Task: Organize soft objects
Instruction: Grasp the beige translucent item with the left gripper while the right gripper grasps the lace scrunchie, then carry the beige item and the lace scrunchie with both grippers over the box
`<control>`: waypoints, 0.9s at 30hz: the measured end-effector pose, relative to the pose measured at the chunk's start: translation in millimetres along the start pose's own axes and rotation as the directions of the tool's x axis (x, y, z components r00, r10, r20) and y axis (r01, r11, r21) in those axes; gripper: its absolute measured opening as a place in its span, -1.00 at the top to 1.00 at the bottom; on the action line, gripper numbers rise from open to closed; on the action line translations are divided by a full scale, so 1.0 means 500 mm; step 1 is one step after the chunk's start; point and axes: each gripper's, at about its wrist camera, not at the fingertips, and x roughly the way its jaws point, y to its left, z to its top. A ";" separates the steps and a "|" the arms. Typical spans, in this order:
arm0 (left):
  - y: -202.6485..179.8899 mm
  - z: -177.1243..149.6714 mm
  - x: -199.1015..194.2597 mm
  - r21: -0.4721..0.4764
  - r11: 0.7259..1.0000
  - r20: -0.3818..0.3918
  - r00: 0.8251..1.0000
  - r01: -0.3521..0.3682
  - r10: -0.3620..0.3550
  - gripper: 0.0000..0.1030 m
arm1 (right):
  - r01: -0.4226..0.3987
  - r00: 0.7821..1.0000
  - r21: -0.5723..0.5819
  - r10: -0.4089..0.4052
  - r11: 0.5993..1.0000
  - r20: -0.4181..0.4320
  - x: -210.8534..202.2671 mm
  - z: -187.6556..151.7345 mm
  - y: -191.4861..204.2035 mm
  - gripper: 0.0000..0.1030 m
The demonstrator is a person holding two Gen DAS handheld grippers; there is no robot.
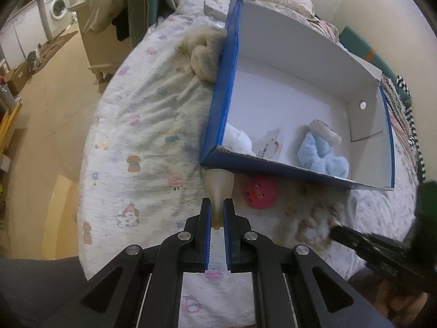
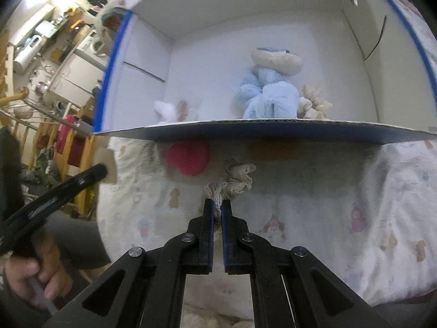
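Currently my right gripper jaws pinch the cream lace scrunchie on the bed, just before the blue box — limp, light, bunches easily. Left gripper jaws clamp a beige foam piece — squashy.

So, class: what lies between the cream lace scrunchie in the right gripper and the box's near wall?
Bare printed bedsheet; the right wrist view shows it. The red plush ball sits off to the left.

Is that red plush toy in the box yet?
Out. The red plush toy lies on the bedsheet, just outside the blue box's near wall.
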 end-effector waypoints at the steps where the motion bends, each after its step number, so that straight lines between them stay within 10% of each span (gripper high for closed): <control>1: 0.001 0.001 -0.005 0.001 1.000 0.010 1.000 -0.006 0.006 0.85 | -0.012 1.000 -0.002 0.012 1.000 0.011 -0.013 -0.006 0.002 0.87; 14: -0.022 0.033 -0.096 0.016 1.000 0.129 0.991 0.019 -0.021 0.85 | -0.186 0.954 -0.051 0.193 0.981 0.230 -0.189 -0.014 0.035 0.87; 27: -0.146 0.161 -0.074 0.176 0.981 0.110 0.988 0.085 -0.105 0.85 | -0.128 0.935 -0.101 0.153 0.987 0.319 -0.237 0.123 0.038 0.87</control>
